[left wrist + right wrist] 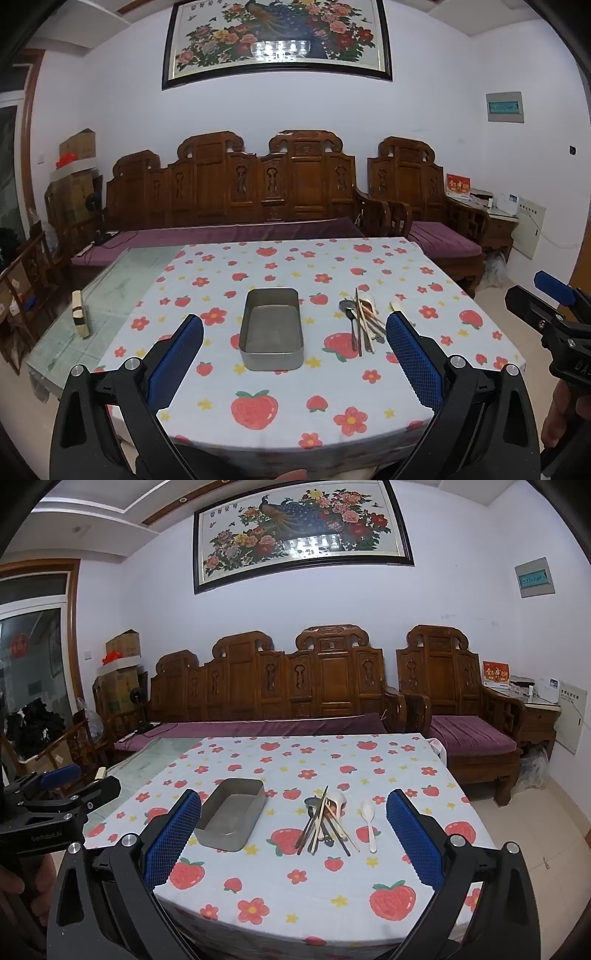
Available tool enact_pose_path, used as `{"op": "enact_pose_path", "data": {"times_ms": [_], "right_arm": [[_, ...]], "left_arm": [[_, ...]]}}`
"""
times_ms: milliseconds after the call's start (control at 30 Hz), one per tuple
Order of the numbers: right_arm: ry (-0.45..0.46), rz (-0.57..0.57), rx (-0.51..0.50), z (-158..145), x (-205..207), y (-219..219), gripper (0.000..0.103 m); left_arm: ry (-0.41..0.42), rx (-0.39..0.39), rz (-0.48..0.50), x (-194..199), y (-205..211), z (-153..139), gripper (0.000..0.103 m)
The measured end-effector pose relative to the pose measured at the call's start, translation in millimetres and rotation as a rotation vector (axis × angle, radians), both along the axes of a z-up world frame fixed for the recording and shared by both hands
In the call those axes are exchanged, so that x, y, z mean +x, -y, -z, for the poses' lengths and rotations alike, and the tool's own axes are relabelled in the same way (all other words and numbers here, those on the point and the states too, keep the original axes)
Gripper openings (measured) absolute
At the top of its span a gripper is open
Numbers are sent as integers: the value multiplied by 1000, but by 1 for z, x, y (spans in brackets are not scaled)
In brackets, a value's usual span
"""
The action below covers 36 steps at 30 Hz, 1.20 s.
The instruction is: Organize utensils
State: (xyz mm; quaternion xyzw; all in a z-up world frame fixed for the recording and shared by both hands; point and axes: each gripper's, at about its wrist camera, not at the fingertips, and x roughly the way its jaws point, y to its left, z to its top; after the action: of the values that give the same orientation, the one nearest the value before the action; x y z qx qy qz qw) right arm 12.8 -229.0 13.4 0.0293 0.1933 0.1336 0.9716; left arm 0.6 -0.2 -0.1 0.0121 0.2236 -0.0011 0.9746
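An empty grey metal tin point(272, 330) point(232, 814) sits on the strawberry-print tablecloth point(258, 387) point(295, 886). To its right lies a pile of utensils point(360, 319) point(325, 821): a metal spoon, chopsticks and a white ladle. A white plastic spoon point(369, 821) lies alone right of the pile. My left gripper point(295, 325) is open and empty, held above the table's near edge facing the tin. My right gripper point(293, 805) is open and empty, facing the pile. Each gripper shows at the edge of the other's view.
A small wooden block point(81, 314) stands on the glass tabletop point(110, 295) left of the cloth. A carved wooden sofa point(258, 192) and armchair point(461, 709) stand behind the table. Boxes are stacked at the far left.
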Motion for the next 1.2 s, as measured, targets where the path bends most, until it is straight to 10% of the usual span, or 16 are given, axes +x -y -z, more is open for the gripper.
{"op": "enact_pose_path", "data": {"times_ms": [1200], "right_arm": [[9, -3, 2, -1, -2, 0, 100]], "left_arm": [[20, -7, 1, -2, 4, -7, 96]]}}
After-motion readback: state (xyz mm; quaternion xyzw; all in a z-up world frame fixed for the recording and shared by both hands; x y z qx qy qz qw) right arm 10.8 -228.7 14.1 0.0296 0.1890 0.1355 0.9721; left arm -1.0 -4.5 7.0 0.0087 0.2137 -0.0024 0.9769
